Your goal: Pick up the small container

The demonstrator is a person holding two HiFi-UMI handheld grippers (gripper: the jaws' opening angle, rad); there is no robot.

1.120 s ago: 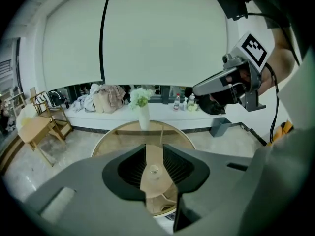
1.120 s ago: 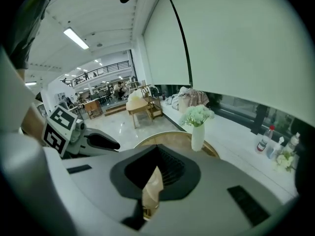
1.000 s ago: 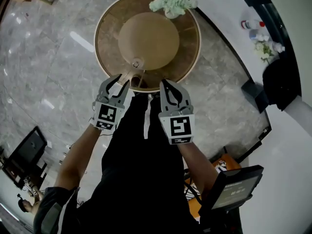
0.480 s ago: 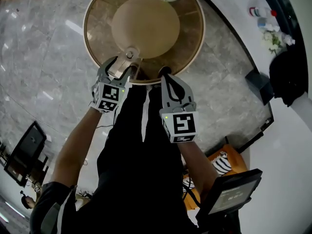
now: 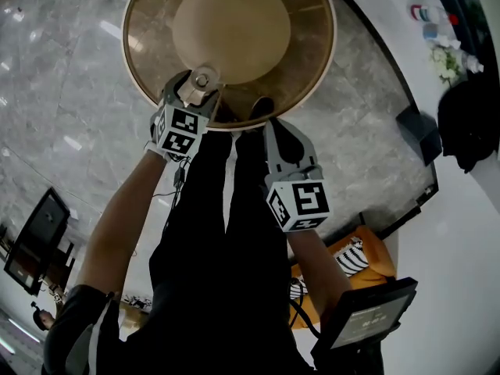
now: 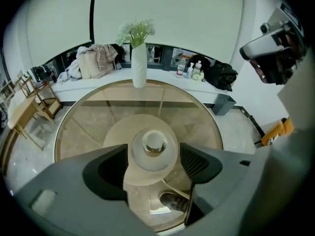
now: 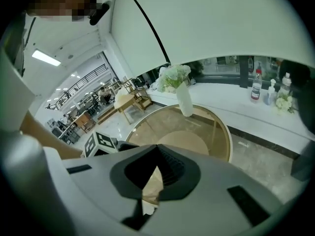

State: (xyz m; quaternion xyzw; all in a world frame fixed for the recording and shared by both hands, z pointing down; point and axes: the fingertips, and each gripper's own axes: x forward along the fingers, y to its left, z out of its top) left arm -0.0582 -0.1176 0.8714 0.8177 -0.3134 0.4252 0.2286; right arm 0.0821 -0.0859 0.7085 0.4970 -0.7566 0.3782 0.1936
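With the small container [image 6: 155,149] caught between its jaws, the left gripper [image 5: 194,94] sits at the near rim of the round glass table [image 5: 312,53], upper centre-left of the head view. In the left gripper view the frosted, capped pot fills the gap at lower centre, and the ribbed pads look pressed against, or all but against, its two sides. The right gripper [image 5: 269,127] hangs lower right of it, jaws brought together on nothing, clear of the table edge.

The lift now appears to hinge on the grip. The pot is round and looks smooth, so it would likely slip or twist if squeezed off-centre; the pads seem best kept across its widest part, level with one another. A straight rise with the gripper held flat should keep the pot from tipping forward out of the open fingertips. The white vase [image 6: 139,63] of flowers stands at the far rim, upper centre of the left gripper view, well apart from the work.
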